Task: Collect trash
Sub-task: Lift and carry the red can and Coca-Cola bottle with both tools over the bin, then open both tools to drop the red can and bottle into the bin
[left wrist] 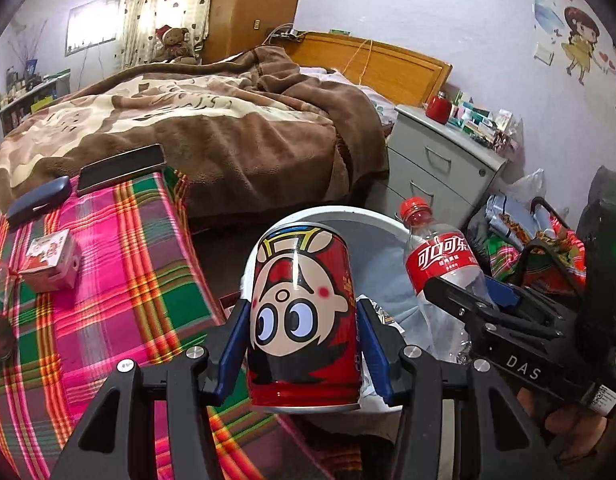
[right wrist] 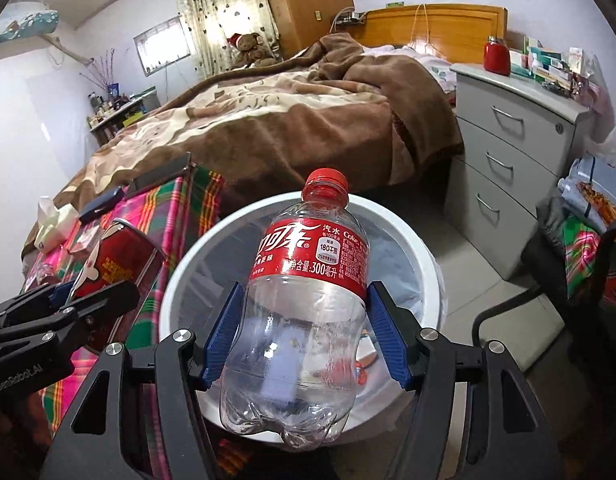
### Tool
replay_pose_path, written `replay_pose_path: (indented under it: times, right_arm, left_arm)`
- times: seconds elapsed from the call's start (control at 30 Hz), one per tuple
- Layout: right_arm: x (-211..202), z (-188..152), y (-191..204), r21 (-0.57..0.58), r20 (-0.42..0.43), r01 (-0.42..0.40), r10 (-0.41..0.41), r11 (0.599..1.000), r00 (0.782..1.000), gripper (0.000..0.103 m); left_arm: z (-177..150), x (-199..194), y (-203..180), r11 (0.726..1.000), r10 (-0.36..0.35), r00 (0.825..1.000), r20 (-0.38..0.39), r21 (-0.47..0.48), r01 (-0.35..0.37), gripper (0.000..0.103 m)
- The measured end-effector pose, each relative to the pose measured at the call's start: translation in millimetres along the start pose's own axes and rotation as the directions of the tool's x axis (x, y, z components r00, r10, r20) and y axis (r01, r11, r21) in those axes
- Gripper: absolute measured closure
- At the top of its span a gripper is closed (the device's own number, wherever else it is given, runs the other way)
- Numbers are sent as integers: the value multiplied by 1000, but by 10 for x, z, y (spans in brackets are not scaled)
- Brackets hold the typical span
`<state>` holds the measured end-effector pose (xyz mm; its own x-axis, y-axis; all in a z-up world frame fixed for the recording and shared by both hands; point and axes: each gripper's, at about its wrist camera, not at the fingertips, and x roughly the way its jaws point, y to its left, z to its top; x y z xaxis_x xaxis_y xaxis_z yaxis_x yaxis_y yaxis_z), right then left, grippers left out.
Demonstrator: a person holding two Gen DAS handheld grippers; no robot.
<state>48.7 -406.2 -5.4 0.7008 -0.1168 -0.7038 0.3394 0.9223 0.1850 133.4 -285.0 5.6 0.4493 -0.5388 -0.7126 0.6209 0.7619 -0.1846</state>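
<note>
My left gripper (left wrist: 302, 312) is shut on a red cartoon can (left wrist: 302, 316), held upside down over the near rim of a white trash bin (left wrist: 332, 213). My right gripper (right wrist: 308, 300) is shut on an empty clear cola bottle (right wrist: 304, 304) with a red label and cap, held above the white trash bin (right wrist: 392, 216), which has a liner and some scraps inside. The bottle (left wrist: 436, 268) and right gripper (left wrist: 480, 304) show at the right of the left wrist view. The can (right wrist: 120, 264) and left gripper (right wrist: 80, 300) show at the left of the right wrist view.
A plaid-covered table (left wrist: 108, 280) to the left holds a small carton (left wrist: 50, 260), a dark case (left wrist: 38, 202) and a black box (left wrist: 122, 168). A bed with a brown blanket (left wrist: 228, 128) lies behind. A grey drawer cabinet (right wrist: 508, 152) and a cluttered chair (right wrist: 580, 248) stand right.
</note>
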Motion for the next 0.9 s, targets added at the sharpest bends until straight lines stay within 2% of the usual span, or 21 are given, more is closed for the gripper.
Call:
replay_pose_path:
  times: [0.43, 0.57, 0.9]
  right_arm:
    - [163, 8, -143, -5, -43, 15, -16, 1000, 999, 38]
    - [170, -5, -165, -1, -52, 27, -27, 1000, 998, 37]
    - [44, 16, -133, 7, 3, 16, -16, 1000, 1000, 32]
  left_arm:
    - [66, 304, -121, 1000, -18, 1000, -26, 9, 18, 50]
    - [83, 294, -126, 1000, -23, 1000, -11, 5, 23, 40]
    - [58, 170, -61, 1000, -5, 1000, 2, -5, 5, 39]
